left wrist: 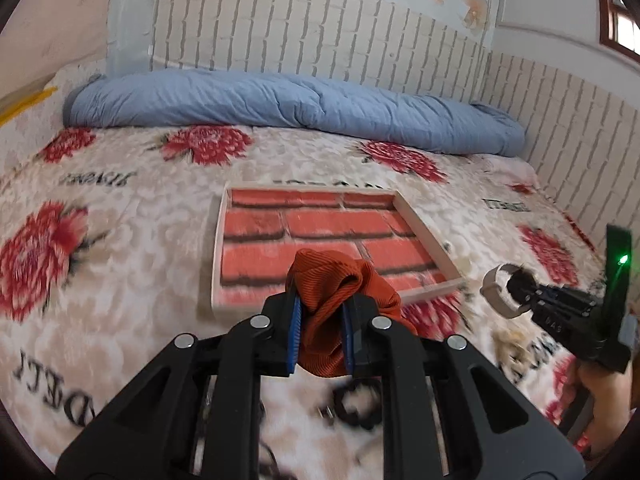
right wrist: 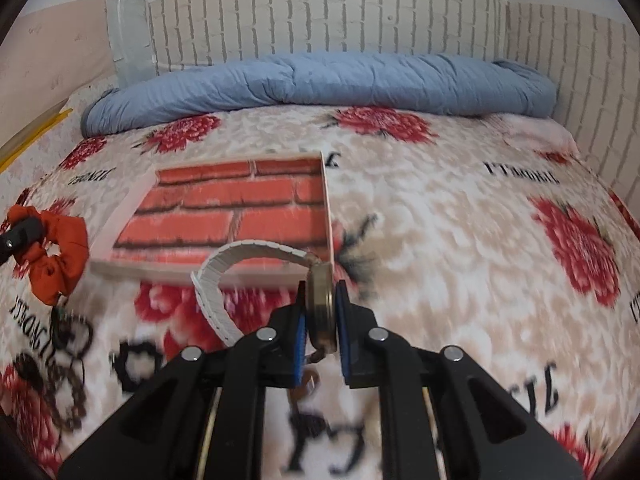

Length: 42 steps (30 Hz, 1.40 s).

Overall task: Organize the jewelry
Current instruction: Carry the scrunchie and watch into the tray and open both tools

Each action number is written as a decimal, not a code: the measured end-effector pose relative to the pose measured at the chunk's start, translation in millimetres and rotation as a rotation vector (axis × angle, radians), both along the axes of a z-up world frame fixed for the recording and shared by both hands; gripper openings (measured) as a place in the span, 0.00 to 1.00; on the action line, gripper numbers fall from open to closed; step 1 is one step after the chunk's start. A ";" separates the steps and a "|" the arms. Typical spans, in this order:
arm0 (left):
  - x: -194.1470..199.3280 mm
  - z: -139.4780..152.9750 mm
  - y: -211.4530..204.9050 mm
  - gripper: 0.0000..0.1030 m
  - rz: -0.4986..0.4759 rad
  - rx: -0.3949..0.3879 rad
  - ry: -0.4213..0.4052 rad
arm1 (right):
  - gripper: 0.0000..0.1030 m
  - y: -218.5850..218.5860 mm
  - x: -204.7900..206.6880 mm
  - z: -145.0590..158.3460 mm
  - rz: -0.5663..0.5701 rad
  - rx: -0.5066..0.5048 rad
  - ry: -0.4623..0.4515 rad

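Observation:
My left gripper [left wrist: 320, 320] is shut on an orange ribbed scrunchie [left wrist: 332, 280] and holds it above the bed, just before the near edge of a shallow tray [left wrist: 434, 250] lined with a red brick pattern. My right gripper [right wrist: 321, 316] is shut on the round metal case of a wristwatch [right wrist: 320, 304]; its white strap [right wrist: 224, 272] loops out to the left, in front of the tray [right wrist: 132, 200]. The right gripper with the watch [left wrist: 498, 290] shows at the right of the left wrist view. The scrunchie [right wrist: 60, 256] shows at the left of the right wrist view.
A floral blanket [right wrist: 440, 220] with red flowers and black lettering covers the bed. A rolled blue duvet [left wrist: 300, 104] lies along the far wall. Dark chain-like jewelry [right wrist: 68, 360] and a black ring-shaped piece [left wrist: 356, 400] lie on the blanket near me.

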State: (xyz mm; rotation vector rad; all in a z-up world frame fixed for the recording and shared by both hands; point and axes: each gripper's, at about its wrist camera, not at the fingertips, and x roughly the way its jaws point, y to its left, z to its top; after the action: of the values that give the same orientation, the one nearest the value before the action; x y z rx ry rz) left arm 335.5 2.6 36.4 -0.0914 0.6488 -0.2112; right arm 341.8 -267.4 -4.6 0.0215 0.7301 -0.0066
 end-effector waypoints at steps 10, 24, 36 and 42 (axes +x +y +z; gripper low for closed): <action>115.5 -18.2 -10.9 0.14 0.036 0.058 0.041 | 0.13 34.6 119.4 -6.2 0.031 -0.003 0.011; 244.9 -87.2 -6.2 0.15 0.081 0.072 0.240 | 0.13 49.4 243.8 -57.2 0.004 -0.024 0.157; 273.0 -106.4 -6.5 0.16 0.063 0.092 0.341 | 0.13 54.2 270.9 -78.7 -0.002 -0.060 0.247; 272.4 -105.2 -3.4 0.35 0.080 0.098 0.338 | 0.15 53.2 268.5 -76.4 -0.004 -0.052 0.233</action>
State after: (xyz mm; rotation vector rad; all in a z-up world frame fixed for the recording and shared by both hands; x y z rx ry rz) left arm 607.8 -0.8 -68.8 -0.0587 0.9890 -0.0863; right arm 610.3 -214.2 -81.0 -0.0281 0.9630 -0.0319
